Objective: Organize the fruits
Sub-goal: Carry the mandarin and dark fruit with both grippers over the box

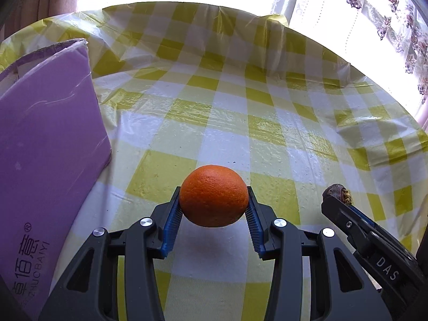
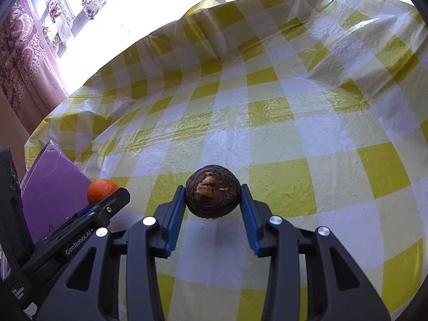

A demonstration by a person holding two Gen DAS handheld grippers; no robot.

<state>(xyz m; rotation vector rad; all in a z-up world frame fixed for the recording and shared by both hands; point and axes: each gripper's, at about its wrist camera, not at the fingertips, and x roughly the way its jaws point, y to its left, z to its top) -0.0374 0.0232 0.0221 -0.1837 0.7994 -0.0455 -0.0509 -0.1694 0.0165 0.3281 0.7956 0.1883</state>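
Note:
My left gripper (image 1: 214, 196) is shut on an orange (image 1: 214, 195) and holds it above the yellow-checked tablecloth (image 1: 227, 123). My right gripper (image 2: 213, 196) is shut on a dark brown round fruit (image 2: 213, 195) with a dry tan patch, also held above the cloth. The right gripper and its fruit (image 1: 337, 193) show at the lower right of the left wrist view. The left gripper and the orange (image 2: 101, 189) show at the lower left of the right wrist view.
A purple cardboard box (image 1: 45, 144) with printed characters stands at the left; it also shows in the right wrist view (image 2: 53, 187). A bright window with floral lace curtains (image 1: 388, 21) lies beyond the table's far edge.

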